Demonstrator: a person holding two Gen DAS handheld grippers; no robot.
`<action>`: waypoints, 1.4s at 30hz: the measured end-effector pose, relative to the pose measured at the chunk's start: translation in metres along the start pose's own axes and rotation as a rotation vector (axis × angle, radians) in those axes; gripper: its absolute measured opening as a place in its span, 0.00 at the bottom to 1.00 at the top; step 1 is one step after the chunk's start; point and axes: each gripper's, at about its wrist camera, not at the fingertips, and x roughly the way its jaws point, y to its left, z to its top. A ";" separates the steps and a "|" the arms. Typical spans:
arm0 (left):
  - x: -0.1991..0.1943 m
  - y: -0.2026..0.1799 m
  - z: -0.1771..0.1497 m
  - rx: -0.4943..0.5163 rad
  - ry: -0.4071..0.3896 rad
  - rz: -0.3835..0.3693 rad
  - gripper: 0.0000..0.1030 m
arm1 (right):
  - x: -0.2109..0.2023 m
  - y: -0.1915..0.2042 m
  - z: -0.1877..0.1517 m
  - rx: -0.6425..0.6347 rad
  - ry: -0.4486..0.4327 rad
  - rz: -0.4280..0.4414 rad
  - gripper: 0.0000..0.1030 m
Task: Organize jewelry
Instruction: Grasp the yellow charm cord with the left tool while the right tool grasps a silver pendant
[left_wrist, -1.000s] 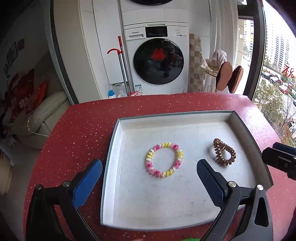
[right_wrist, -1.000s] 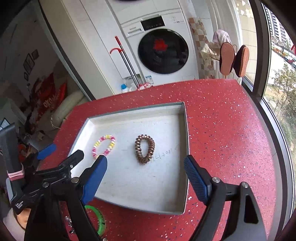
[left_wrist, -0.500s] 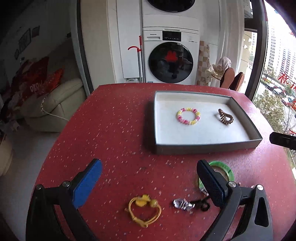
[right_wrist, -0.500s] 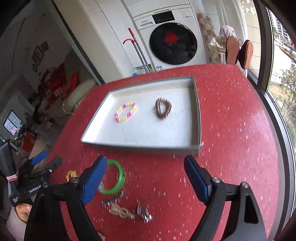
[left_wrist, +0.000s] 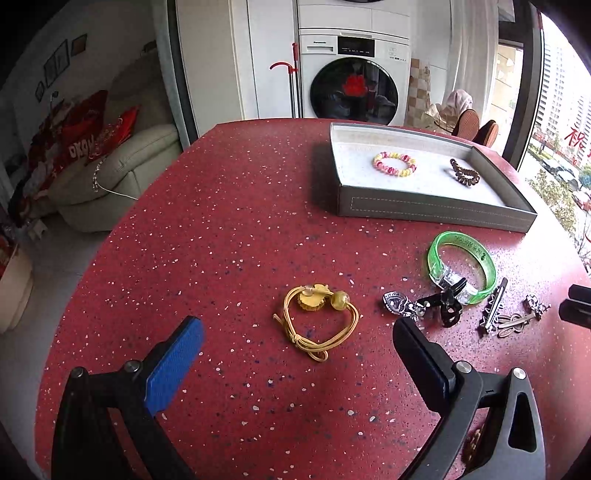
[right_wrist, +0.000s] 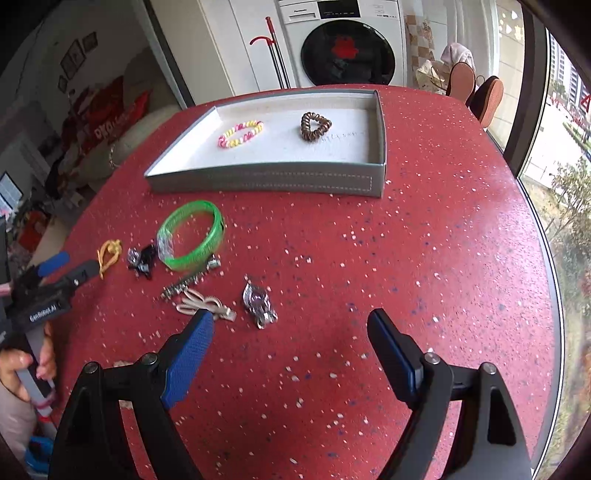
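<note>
A grey tray (left_wrist: 424, 212) (right_wrist: 266, 181) stands far on the red table, holding a pink-yellow bead bracelet (left_wrist: 394, 164) (right_wrist: 241, 133) and a brown coil hair tie (left_wrist: 464, 172) (right_wrist: 314, 126). Loose on the table lie a yellow cord hair tie (left_wrist: 317, 321) (right_wrist: 109, 253), a green bangle (left_wrist: 461, 266) (right_wrist: 192, 234), a black clip (left_wrist: 445, 304) (right_wrist: 144, 260), a silver heart piece (left_wrist: 397, 304) and hair clips (right_wrist: 201, 301). My left gripper (left_wrist: 295, 347) is open, just short of the yellow tie. My right gripper (right_wrist: 291, 339) is open and empty near a silver pendant (right_wrist: 258, 299).
The round red table (left_wrist: 221, 221) ends at a window (right_wrist: 561, 147) on the right. A washing machine (left_wrist: 352, 77) and a sofa (left_wrist: 110, 173) stand beyond the table.
Both grippers have pulled back from over the tray toward the near side of the table, bringing the loose jewelry into view. Both stay open.
</note>
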 end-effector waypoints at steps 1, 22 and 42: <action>0.001 0.000 -0.001 0.000 0.003 -0.003 1.00 | 0.001 0.000 -0.001 -0.003 0.002 -0.003 0.85; 0.035 -0.003 0.004 -0.007 0.060 -0.010 0.90 | 0.025 0.038 -0.001 -0.214 0.025 -0.078 0.47; 0.017 -0.002 0.008 -0.014 0.020 -0.114 0.22 | 0.005 0.022 0.002 -0.093 -0.019 0.000 0.17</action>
